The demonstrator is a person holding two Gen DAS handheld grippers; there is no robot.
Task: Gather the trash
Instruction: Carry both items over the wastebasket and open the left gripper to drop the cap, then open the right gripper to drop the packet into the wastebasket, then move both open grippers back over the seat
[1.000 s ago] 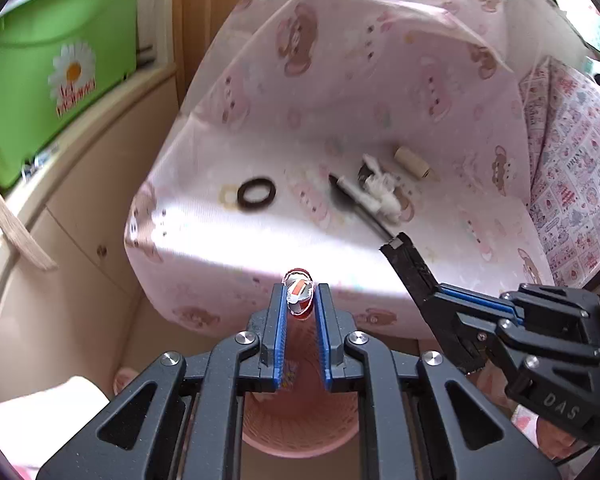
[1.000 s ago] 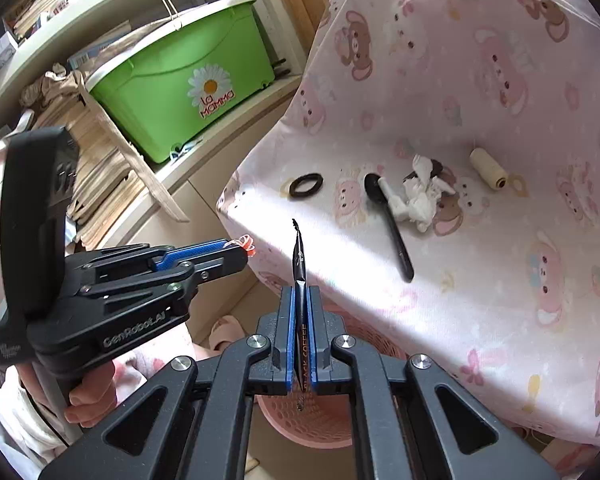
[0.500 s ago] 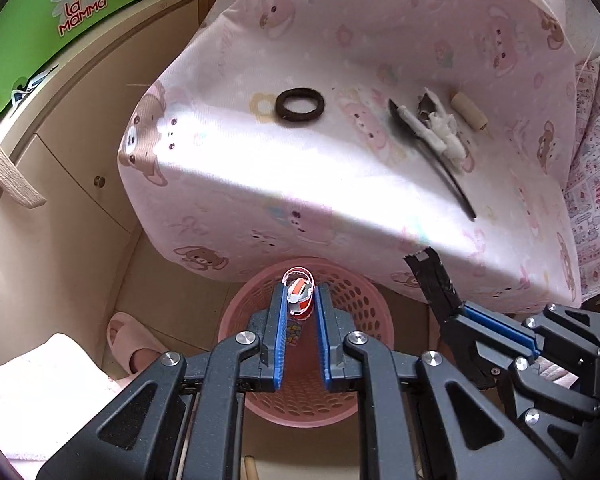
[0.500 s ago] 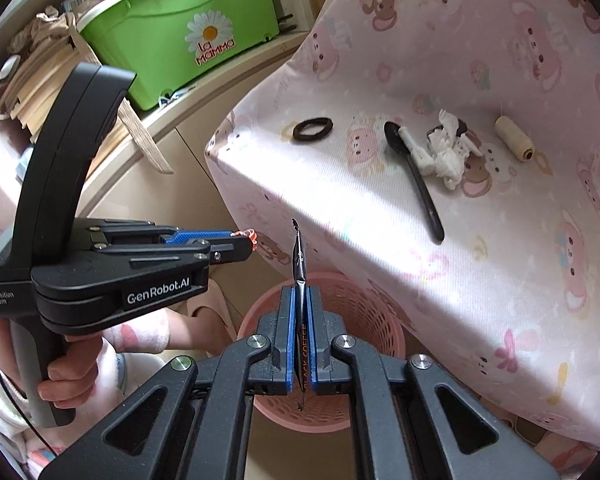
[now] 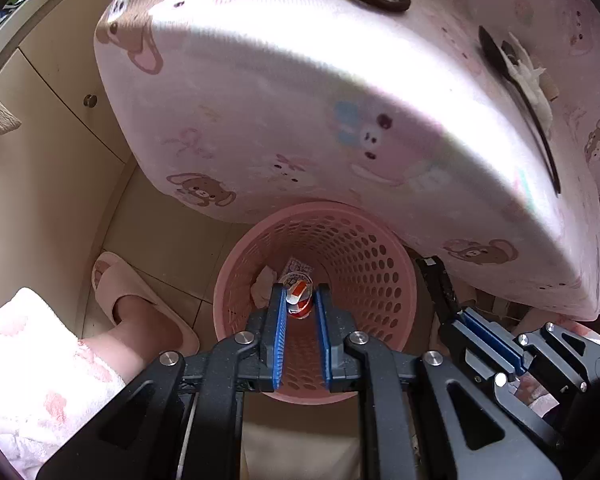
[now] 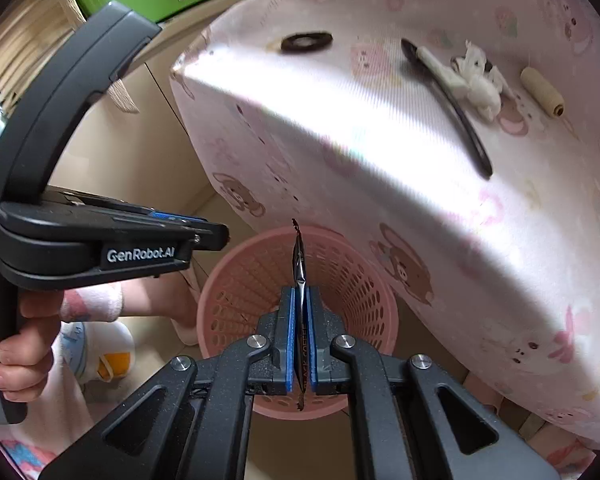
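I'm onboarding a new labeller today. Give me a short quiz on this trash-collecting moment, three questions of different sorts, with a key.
1. True or false: the left gripper pinches a small red-and-white wrapper.
2. The right gripper is: A open, B shut on a thin dark flat packet, C shut on nothing.
3. Fill in: both grippers point down at the pink perforated plastic ____.

Key: 1 true; 2 B; 3 basket. The black plastic spoon lies on the pink bear-print cloth.

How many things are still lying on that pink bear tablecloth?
4. A black ring near the far corner, a black spoon in the middle, crumpled white tissue against it, and a beige spool beyond. More may lie outside the picture.
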